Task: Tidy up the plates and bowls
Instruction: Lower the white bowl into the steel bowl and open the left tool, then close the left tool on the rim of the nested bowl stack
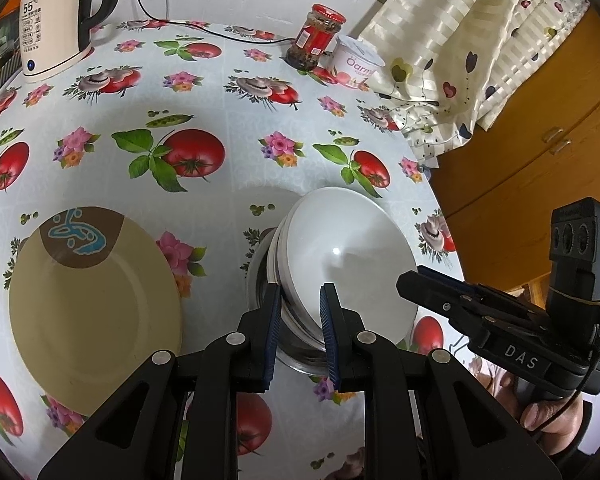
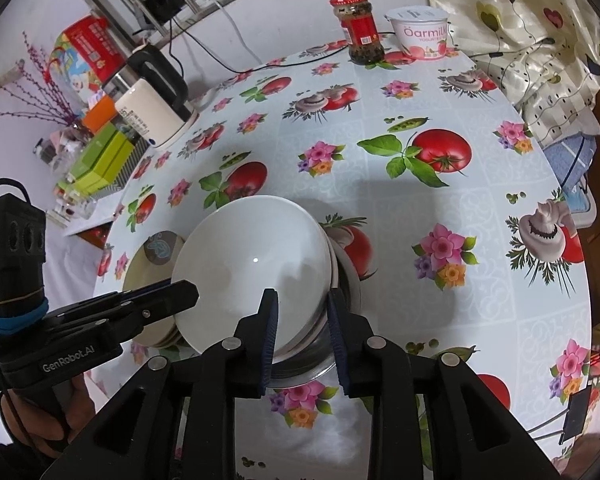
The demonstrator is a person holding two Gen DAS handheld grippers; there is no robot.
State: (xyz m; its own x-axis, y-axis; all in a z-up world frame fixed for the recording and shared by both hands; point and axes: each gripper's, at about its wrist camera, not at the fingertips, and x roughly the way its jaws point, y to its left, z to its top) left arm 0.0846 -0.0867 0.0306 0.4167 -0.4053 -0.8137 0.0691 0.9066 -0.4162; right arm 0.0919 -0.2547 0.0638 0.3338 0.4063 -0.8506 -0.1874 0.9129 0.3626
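A stack of white bowls [image 1: 348, 256] sits tilted in a steel bowl [image 1: 300, 356] on the tomato-print tablecloth. My left gripper [image 1: 300, 300] is shut on the stack's left rim, one finger inside and one outside. My right gripper [image 2: 302, 304] is shut on the stack's right rim [image 2: 328, 276] the same way. The top white bowl [image 2: 252, 264] is empty. A beige plate [image 1: 92, 304] with a brown and blue corner mark lies flat to the left; it also shows behind the bowls in the right wrist view [image 2: 148, 264].
An electric kettle [image 1: 52, 28] stands at the far left, with cables behind it. A red-lidded jar [image 1: 316, 36] and a yogurt tub [image 1: 356, 64] stand at the far edge. A patterned curtain [image 1: 480, 40] and a wooden cabinet [image 1: 540, 160] are on the right.
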